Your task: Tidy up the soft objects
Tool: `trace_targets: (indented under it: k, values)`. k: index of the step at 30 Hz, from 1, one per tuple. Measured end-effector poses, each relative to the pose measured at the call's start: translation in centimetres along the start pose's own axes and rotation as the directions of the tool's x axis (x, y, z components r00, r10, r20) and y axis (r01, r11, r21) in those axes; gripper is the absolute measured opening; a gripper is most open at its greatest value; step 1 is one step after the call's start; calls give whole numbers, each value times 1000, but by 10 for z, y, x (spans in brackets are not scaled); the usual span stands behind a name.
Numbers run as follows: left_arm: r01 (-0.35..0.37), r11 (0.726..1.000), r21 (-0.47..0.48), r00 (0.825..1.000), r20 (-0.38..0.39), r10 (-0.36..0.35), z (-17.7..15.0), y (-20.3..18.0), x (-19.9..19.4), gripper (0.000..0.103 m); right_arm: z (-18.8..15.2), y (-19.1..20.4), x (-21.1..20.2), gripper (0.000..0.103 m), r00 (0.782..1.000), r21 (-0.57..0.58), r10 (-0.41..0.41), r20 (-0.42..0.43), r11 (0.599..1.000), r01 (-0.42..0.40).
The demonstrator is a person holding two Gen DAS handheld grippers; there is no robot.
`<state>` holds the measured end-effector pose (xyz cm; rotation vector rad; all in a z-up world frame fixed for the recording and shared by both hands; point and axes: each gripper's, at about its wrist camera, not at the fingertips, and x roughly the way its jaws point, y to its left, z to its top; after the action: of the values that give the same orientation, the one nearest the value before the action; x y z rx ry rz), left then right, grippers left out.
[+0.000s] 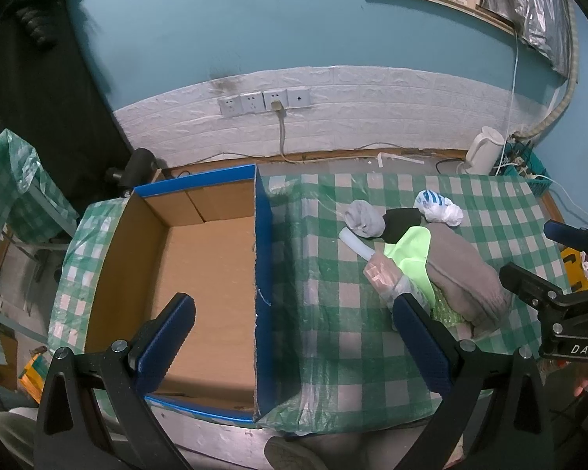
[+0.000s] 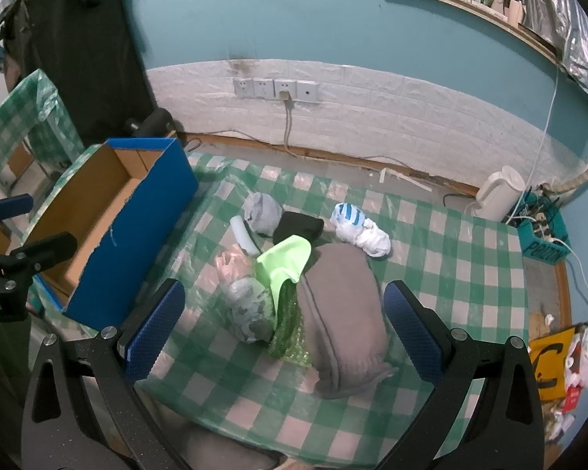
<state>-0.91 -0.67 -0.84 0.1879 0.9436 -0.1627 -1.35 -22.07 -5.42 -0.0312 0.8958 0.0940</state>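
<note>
A pile of soft things lies on the checked table: a large grey-brown cloth (image 2: 343, 313), a neon green cloth (image 2: 286, 264), a grey sock (image 2: 260, 211), a black sock (image 2: 298, 227), a white and blue sock (image 2: 356, 229) and a camouflage bundle (image 2: 249, 309). An empty blue cardboard box (image 1: 200, 274) stands to their left. My left gripper (image 1: 294, 340) is open above the box's right wall. My right gripper (image 2: 280, 329) is open and empty, just above the grey-brown cloth and the camouflage bundle. The pile also shows in the left wrist view (image 1: 462, 274).
A white tube (image 2: 245, 237) and a pinkish plastic bag (image 2: 231, 262) lie in the pile. A white kettle (image 2: 498, 192) stands at the back right by a teal basket (image 2: 545, 239) of cables. The wall with sockets (image 2: 276, 89) is behind the green checked table (image 2: 470, 274).
</note>
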Motion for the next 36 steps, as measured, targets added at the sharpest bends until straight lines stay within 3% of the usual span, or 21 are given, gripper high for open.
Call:
trace_targets:
  k: [11,17,26,36]
  values:
    - [25,1000,9,999,-22,-25,7,-6,7,102,0,-9,9,101,1000,-11,-11,-22,1000,11]
    - [44,999,12,996,-74,-43,7,-13,24,102,-5,-18,27,101,997,-22,-47,-67,999,45]
    - [72,997,16,978,-199,-67,1,-36,64,102,-10,-43,66,101,983,4,-64,-174,998,65]
    - [108,994,-14,954,-281,-108,1,-49,93,102,-17,-53,105,101,954,-8,-84,-288,996,85]
